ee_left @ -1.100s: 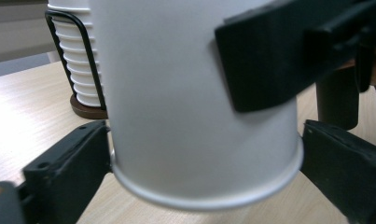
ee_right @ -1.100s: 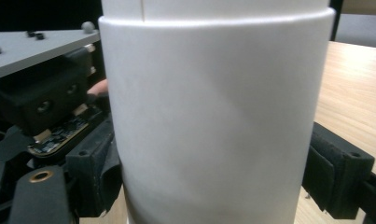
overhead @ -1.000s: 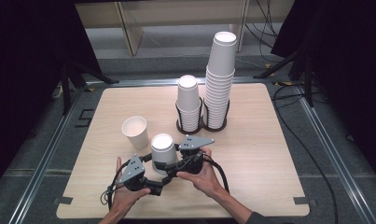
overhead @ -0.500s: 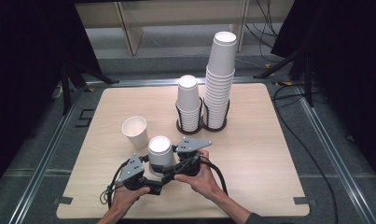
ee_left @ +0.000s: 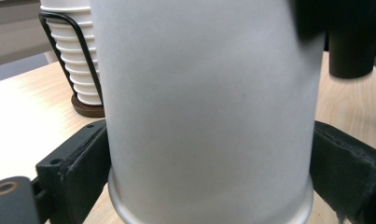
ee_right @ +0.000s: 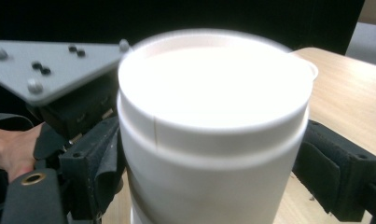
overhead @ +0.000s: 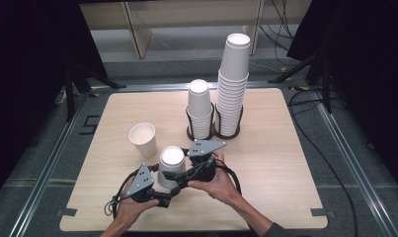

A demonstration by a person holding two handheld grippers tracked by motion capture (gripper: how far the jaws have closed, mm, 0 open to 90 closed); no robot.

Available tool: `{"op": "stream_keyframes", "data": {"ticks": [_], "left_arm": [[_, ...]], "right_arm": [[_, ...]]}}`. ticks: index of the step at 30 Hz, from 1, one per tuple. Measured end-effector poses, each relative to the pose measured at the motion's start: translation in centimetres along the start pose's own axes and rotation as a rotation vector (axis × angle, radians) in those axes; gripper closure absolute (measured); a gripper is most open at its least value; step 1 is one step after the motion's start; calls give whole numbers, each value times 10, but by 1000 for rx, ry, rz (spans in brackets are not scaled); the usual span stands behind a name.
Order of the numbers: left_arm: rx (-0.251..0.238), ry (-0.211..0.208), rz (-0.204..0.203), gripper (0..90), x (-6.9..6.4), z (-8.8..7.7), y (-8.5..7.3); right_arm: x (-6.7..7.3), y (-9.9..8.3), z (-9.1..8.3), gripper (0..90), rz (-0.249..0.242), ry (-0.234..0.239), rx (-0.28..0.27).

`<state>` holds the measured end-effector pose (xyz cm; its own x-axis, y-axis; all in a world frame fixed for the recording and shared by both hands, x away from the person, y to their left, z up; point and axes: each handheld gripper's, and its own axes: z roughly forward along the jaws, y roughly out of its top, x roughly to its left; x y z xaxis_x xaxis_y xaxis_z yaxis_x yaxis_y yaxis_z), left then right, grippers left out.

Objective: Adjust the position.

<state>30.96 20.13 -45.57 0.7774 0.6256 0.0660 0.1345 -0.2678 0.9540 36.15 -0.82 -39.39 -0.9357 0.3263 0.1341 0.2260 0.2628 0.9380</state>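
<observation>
Big picture first: the wooden table (overhead: 285, 148) has two cup stacks at the back, a tall stack (overhead: 232, 84) and a shorter stack (overhead: 199, 108), both sitting in a black wire holder (overhead: 214, 134). A lone upright cup (overhead: 142, 139) stands apart on the left. All the action is at the near edge, where an upside-down cup (overhead: 172, 157) stands between the person's two hands, well apart from the stacks and just in front of the upright one. What's new is that the left gripper (ee_left: 209, 186) has just been closing its jaws with that cup between them. In the left gripper view the black pads now sit flush against the wall on both sides, low down by the rolled rim, so I'd call it clamped on. The right gripper (ee_right: 213, 163) comes in from the other side and looks clenched on the same cup higher up, near the closed base. There's a step in the wall there, so this may be two cups nested together, hard to say. My guess is that with both ends gripped, they're set up to pull one cup off the other, or just lift it.
</observation>
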Motion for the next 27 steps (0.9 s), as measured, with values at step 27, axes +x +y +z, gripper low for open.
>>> {"op": "stream_keyframes", "data": {"ticks": [27], "left_arm": [[-92,-18,-12,4,0,-1,-3]], "right_arm": [[-10,8,-11,244,152,88,-56]]}}
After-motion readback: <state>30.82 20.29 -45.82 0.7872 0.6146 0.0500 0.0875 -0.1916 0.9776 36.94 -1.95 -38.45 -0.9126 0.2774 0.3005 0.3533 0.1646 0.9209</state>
